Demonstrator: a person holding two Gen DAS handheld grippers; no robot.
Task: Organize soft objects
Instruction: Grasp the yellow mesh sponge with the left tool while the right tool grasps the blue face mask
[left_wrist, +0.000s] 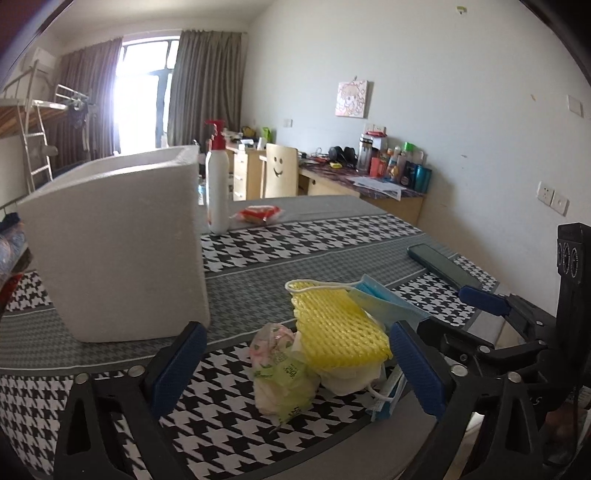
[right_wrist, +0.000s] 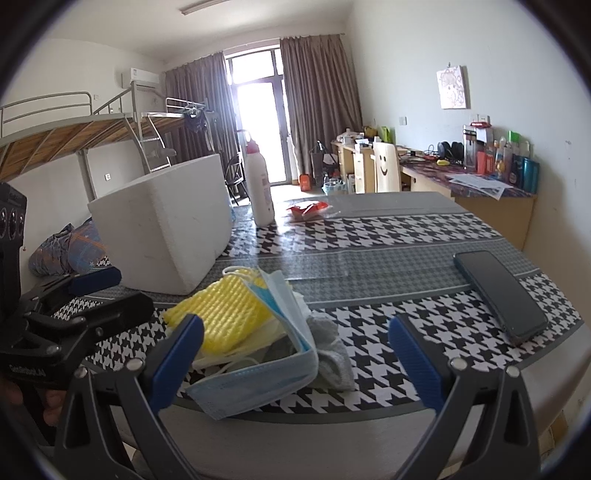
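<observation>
**A:** What lies on the tabletop, and how many of each?

**B:** One small heap of soft things sits near the front edge of the black-and-white houndstooth tablecloth (left_wrist: 258, 251). In it: one yellow foam fruit net (left_wrist: 336, 325), on top; one pale blue pleated face mask (right_wrist: 258, 384), partly under the net; one crumpled green-and-pink plastic bag (left_wrist: 280, 369), touching the net at the heap's left side; one grey folded cloth (right_wrist: 332, 354), at its right side; and some white soft material under the net that I cannot identify.

**A:** Anything else?

**B:** One white foam box (left_wrist: 118, 243), open at the top, stands toward the left edge, just behind the heap. One white pump bottle with a red top (left_wrist: 218, 184) stands behind it, with one red-and-white snack packet (left_wrist: 258, 215) beside the bottle near the far edge. One dark smartphone (right_wrist: 502, 291) lies flat near the right edge, apart from the heap.

**A:** And the grippers?

**B:** Two. The left gripper (left_wrist: 295, 365) is spread wide with its blue fingers either side of the heap, pinching nothing. The right gripper (right_wrist: 295, 362) is likewise spread wide and unloaded, with the mask and cloth between its fingers.

**A:** The room?

**B:** White walls, brown curtains at one bright window, a metal bunk bed on the left, cluttered wooden desks along the right wall.
</observation>
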